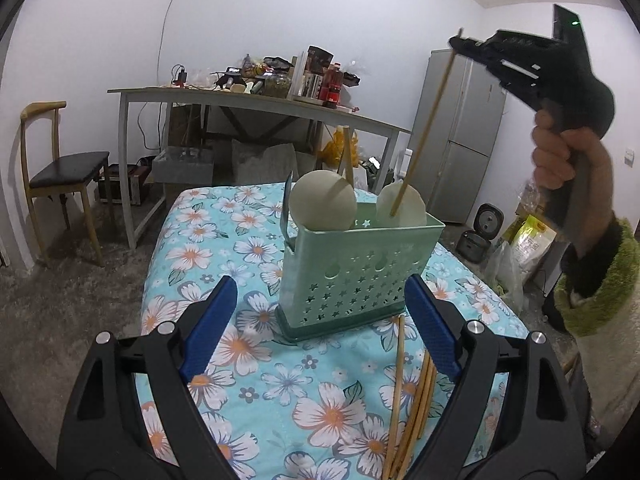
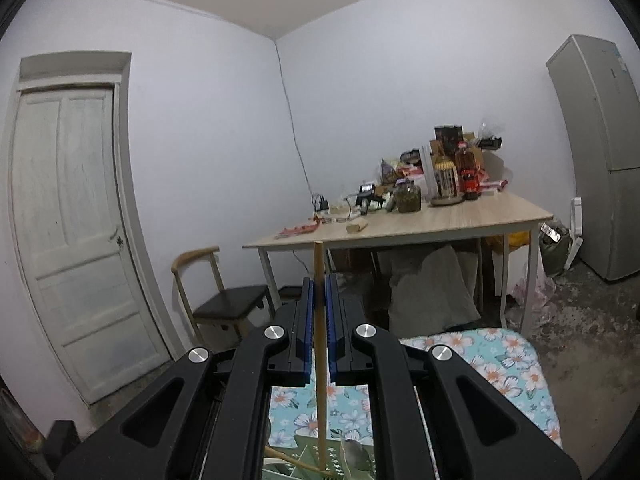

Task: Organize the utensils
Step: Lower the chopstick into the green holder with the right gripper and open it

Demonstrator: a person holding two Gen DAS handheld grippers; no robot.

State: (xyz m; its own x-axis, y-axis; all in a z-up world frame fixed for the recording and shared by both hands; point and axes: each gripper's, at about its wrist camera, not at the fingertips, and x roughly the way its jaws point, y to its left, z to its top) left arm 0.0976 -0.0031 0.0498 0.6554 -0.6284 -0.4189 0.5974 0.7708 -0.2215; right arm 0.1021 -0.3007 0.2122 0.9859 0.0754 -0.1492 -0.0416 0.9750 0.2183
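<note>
**Chopstick held above the holder; tip could miss the slot**

The right tool [image 2: 319,312] pinches a thin wooden chopstick [image 1: 426,120], its lower end hanging over the mint-green perforated plastic utensil holder [image 1: 352,276] below the tool. Gripped near its top, the stick may swing and catch the rim or the pale round spoons [image 1: 323,200]. The left tool [image 1: 320,332] is spread wide, with loose wooden chopsticks [image 1: 416,392] just inside its right finger on the floral table [image 1: 224,216]; a sweep could scatter them. No writing is legible.

Mint-green holder [image 1: 356,276]; turquoise floral tablecloth [image 1: 208,240].
</note>
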